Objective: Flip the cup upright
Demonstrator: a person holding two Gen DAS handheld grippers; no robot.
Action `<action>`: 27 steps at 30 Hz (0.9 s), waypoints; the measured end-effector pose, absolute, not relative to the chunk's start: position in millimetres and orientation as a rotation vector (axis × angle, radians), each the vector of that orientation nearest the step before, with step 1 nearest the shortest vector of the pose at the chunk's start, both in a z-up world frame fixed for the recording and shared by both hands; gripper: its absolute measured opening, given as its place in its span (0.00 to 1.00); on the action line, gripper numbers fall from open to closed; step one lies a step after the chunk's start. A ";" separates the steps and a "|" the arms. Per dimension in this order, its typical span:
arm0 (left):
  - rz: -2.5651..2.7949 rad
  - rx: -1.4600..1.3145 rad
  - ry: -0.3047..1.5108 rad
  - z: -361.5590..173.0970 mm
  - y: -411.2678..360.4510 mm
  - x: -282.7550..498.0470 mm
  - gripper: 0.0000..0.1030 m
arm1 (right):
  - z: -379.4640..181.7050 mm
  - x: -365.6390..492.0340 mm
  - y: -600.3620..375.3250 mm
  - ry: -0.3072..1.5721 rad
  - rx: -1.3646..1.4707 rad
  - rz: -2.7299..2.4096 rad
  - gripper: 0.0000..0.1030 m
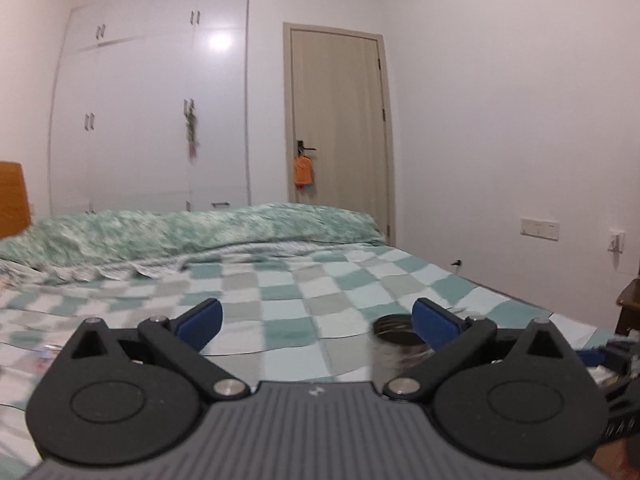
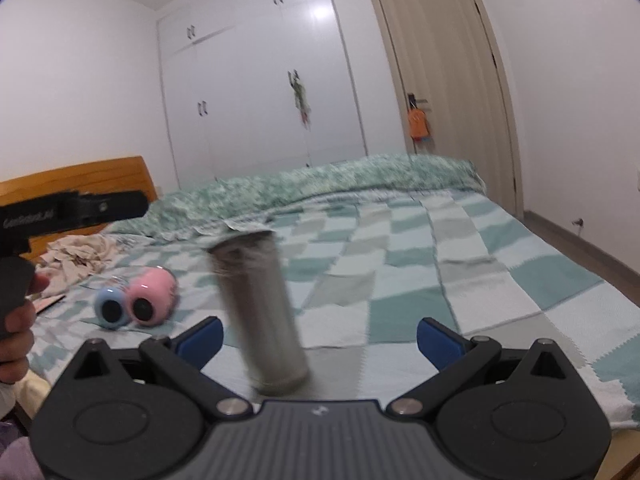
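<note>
A tall steel cup (image 2: 260,312) stands upright on the checked bed cover, blurred, leaning slightly left, between my right gripper's (image 2: 320,338) open blue fingers and touching neither. In the left wrist view the same cup (image 1: 398,346) shows its open rim, partly hidden behind the right blue finger (image 1: 434,322) of my left gripper (image 1: 316,320). The left gripper is open and empty, with the cup at its right side. The left gripper's black body (image 2: 72,208) shows at the left of the right wrist view.
A pink cup (image 2: 152,296) and a blue cup (image 2: 112,308) lie on their sides on the bed to the left. A crumpled cloth (image 2: 80,260) lies by the wooden headboard (image 2: 80,178). A green blanket (image 1: 192,232) runs across the bed's far side. A wooden nightstand (image 1: 628,304) stands right.
</note>
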State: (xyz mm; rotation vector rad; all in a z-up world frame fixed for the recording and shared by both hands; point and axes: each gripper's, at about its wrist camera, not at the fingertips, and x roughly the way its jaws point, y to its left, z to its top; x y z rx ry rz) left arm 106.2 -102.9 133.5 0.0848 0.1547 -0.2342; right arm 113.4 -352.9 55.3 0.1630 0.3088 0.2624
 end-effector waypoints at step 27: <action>0.148 0.022 0.161 12.3 34.5 15.7 1.00 | 6.4 46.5 -226.8 0.187 0.007 0.235 1.00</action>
